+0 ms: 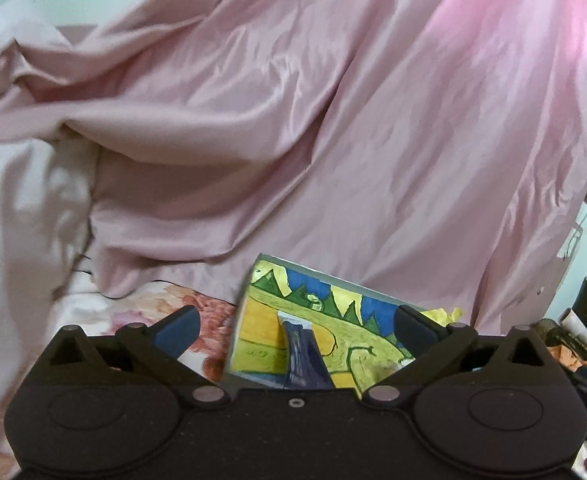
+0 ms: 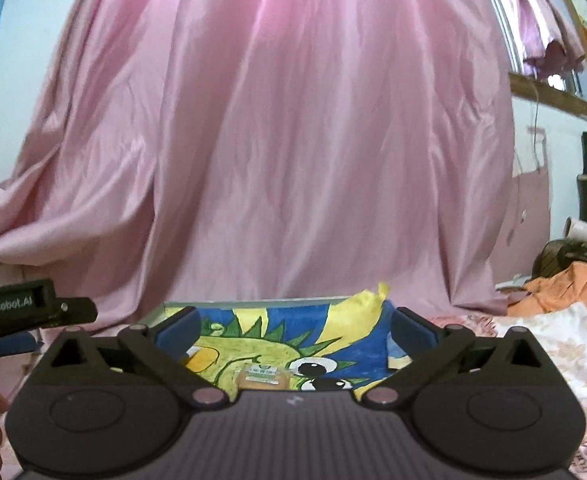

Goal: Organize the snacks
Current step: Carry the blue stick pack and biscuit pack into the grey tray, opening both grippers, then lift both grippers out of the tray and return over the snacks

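Lying flat, long axis crosswise: snack packet (image 2: 264, 376) in painted tray (image 2: 253, 304) | both grippers' fingers wide, empty

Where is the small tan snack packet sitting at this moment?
In the right wrist view, the small tan snack packet lies on the cartoon-painted tray, low at centre, just ahead of the open right tongs and left of the drawn black eyes.

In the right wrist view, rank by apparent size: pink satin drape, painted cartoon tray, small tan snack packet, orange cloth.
1. Pink satin drape
2. Painted cartoon tray, partly hidden
3. Orange cloth, cut off
4. Small tan snack packet
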The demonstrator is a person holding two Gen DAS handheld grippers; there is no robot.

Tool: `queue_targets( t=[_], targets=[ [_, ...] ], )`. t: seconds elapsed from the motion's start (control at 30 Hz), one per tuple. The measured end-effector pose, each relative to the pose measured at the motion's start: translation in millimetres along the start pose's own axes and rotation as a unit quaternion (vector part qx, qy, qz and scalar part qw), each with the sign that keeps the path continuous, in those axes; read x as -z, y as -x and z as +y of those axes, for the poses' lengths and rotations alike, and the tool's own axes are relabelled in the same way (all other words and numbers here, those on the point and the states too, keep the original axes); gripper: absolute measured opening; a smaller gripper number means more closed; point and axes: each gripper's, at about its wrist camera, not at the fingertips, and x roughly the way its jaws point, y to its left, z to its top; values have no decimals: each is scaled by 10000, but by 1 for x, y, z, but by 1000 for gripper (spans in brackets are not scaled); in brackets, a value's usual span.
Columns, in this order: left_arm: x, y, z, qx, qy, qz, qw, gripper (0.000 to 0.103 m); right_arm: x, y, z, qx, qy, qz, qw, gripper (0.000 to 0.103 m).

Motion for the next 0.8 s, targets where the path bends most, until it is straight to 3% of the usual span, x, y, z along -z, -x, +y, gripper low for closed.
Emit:
queue_targets(
  t=[0.43,0.67,0.8],
  targets=[
    [28,93,9,-21,-227,-23,9997,102,12,95,-3,-22,295,-119,9995,103],
    [53,121,15,-24,-313,234,9992,102,34,131,0,-120,559,109,9983,103],
    [67,129,21,213,-551,504,9970,102,48,146,3,-169,666,339,9971,103]
  ],
)
